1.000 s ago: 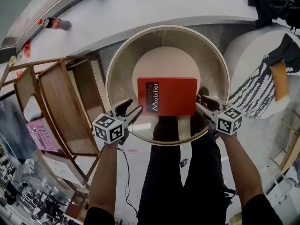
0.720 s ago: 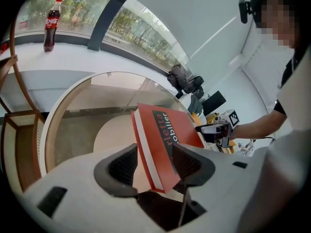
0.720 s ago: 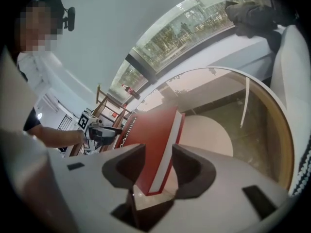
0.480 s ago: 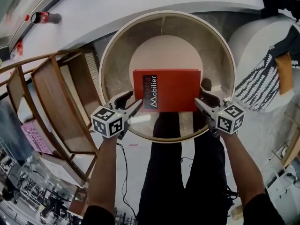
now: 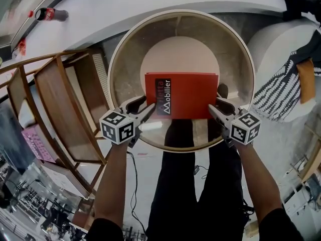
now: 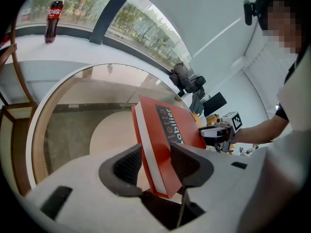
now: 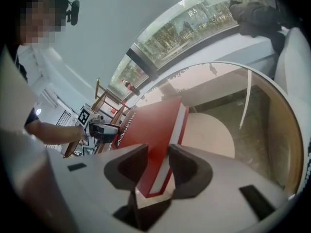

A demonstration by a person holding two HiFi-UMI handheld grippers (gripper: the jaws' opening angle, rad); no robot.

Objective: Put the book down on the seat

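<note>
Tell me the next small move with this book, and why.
Probably lower the red book level onto the seat, then release. The left gripper and right gripper each clamp one end; the right jaws have just been closing on it. It seems to hang just above the seat's top.

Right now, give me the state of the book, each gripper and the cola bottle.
Red book: closed, cover up, gripped at both ends above the round glass top.
Left gripper: shut on the red book.
Right gripper: jaws have just been closing, red book clamped between them.
Cola bottle: upright, cap on.
</note>
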